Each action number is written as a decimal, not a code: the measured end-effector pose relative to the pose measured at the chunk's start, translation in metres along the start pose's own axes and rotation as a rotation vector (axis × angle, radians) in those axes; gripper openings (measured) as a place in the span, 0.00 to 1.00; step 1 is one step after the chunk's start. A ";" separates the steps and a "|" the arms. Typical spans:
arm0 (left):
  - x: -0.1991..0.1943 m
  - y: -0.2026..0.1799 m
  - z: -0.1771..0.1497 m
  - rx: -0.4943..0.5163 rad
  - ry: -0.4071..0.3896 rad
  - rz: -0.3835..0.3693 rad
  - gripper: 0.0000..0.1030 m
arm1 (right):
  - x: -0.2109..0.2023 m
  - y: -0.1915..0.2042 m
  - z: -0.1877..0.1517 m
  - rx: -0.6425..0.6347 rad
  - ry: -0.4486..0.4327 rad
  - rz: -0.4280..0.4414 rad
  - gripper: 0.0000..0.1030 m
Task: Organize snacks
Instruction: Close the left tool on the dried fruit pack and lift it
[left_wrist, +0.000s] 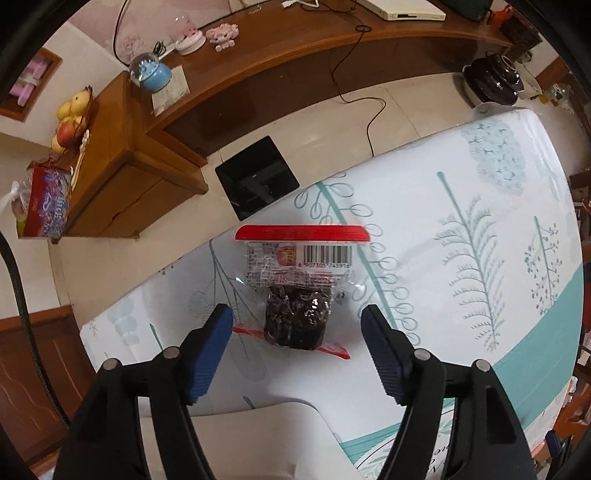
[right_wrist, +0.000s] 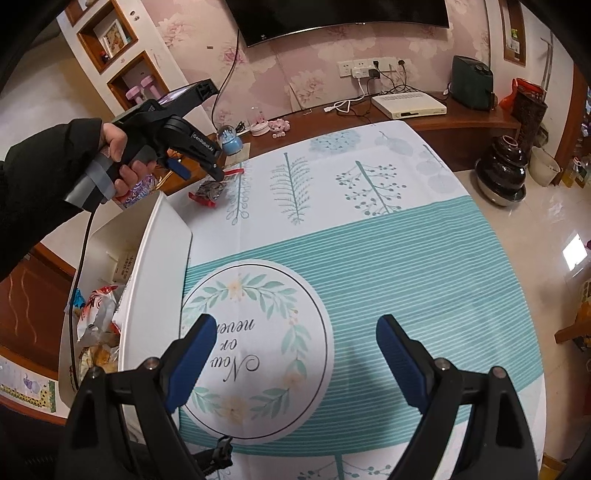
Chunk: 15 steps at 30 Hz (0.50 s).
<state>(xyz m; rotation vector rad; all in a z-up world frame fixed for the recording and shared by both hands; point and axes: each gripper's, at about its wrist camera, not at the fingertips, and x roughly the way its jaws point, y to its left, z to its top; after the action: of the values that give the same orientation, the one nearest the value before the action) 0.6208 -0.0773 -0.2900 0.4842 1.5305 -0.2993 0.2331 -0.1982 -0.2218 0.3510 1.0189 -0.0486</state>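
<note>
Table (right_wrist: 369, 258) in white-and-teal leaf-print cloth, clear red-edged snack packet (left_wrist: 297, 291) lying flat, white box (right_wrist: 162, 258) seemingly at its edge

A snow globe (left_wrist: 150, 72) and fruit basket (left_wrist: 72, 120) sit on the wooden cabinet (left_wrist: 122, 155).

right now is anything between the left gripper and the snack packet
Nothing visible. The left gripper is open, and the snack packet lies on the tablecloth directly ahead between its fingers.

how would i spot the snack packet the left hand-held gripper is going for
Find the tablecloth printed with teal leaves. Near its edge, ahead of the open left hand-held gripper, lies the snack packet: clear, red-edged, barcode label, dark lump inside. No other packet lies on the cloth.
</note>
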 end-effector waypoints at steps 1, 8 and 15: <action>0.003 0.002 0.001 -0.004 0.007 -0.002 0.69 | 0.001 -0.002 0.000 0.007 0.004 0.000 0.86; 0.017 0.007 0.003 -0.017 0.035 -0.031 0.69 | 0.009 -0.003 0.002 0.017 0.024 0.002 0.86; 0.028 0.008 0.006 -0.030 0.045 -0.081 0.57 | 0.016 -0.002 0.005 0.024 0.041 -0.002 0.86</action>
<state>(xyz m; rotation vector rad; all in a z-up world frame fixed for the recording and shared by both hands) 0.6310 -0.0697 -0.3172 0.4078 1.5986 -0.3296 0.2455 -0.1998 -0.2333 0.3740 1.0595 -0.0561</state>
